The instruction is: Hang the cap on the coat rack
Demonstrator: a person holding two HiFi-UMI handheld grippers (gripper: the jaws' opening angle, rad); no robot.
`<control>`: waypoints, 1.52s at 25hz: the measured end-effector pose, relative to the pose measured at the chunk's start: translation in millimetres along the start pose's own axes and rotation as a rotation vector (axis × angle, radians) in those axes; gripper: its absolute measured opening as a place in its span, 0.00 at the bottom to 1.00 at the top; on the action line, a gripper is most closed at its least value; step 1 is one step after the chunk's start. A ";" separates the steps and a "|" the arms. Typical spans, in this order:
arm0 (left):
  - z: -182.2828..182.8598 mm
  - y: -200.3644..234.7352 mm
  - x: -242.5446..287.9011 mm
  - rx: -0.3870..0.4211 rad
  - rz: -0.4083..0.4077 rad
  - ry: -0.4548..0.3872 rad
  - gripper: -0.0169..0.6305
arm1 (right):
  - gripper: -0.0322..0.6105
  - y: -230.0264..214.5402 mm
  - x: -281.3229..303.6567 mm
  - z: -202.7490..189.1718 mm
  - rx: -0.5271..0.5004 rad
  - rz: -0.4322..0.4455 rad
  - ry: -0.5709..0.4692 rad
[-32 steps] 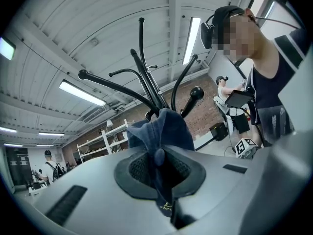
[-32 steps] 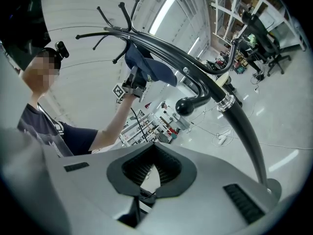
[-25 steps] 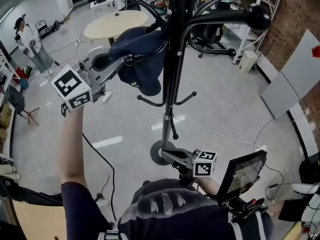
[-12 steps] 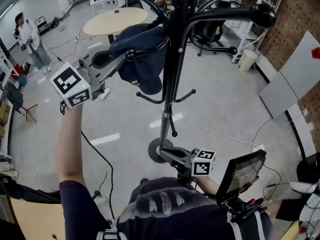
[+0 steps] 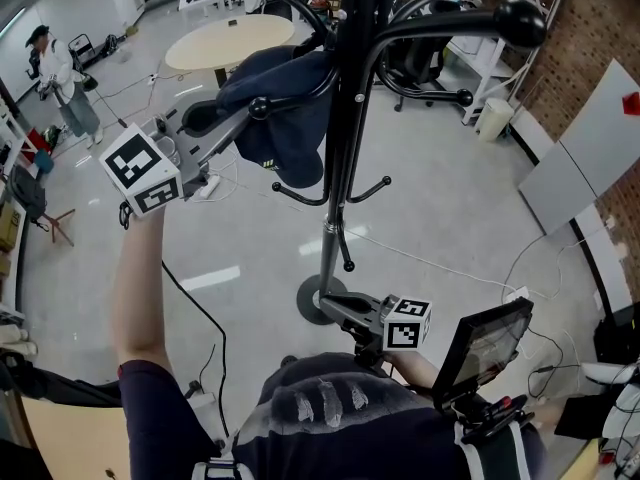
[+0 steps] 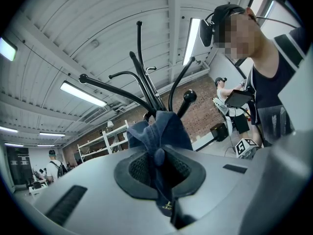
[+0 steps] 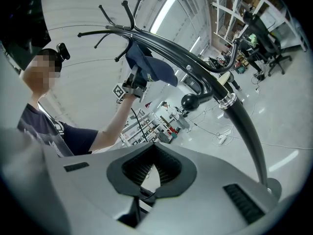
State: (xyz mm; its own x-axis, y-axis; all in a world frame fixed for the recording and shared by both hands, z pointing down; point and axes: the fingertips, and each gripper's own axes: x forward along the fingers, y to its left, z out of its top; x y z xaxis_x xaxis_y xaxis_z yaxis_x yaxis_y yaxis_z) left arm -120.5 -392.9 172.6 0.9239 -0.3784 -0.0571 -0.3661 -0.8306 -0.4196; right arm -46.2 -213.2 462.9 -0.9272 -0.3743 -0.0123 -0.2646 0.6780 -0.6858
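A dark navy cap (image 5: 285,133) is draped against an upper arm of the black coat rack (image 5: 345,118). My left gripper (image 5: 240,123) is raised to it from the left, shut on a fold of the cap's fabric. In the left gripper view the cap (image 6: 164,131) bunches up between the pads of this gripper (image 6: 159,155), with the rack arms (image 6: 146,89) rising right behind it. My right gripper (image 5: 325,303) hangs low near the rack's base, shut and empty. From its own view this gripper (image 7: 154,168) looks up at the rack (image 7: 195,67) and the cap (image 7: 146,65).
The rack has lower hooks (image 5: 330,193) and a round base (image 5: 315,303) on the glossy floor. A round table (image 5: 235,43) and an office chair (image 5: 420,68) stand behind. A person (image 5: 60,78) is far left, a white panel (image 5: 590,158) right, cables on the floor.
Almost nothing: the left gripper stays at the rack arm with the cap in it, the right gripper stays low. Only the head view has shifted slightly.
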 end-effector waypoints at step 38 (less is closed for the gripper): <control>-32.9 23.7 -54.0 -0.263 0.202 -0.098 0.30 | 0.05 7.4 7.4 -9.9 -0.010 0.010 0.039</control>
State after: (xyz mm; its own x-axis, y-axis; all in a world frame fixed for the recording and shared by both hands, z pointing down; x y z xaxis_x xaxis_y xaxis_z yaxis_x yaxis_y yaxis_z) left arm -182.7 -405.6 195.5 0.8312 -0.5159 -0.2073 -0.5475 -0.8244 -0.1433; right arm -57.7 -204.8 464.9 -0.9394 -0.3427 0.0100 -0.2582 0.6881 -0.6781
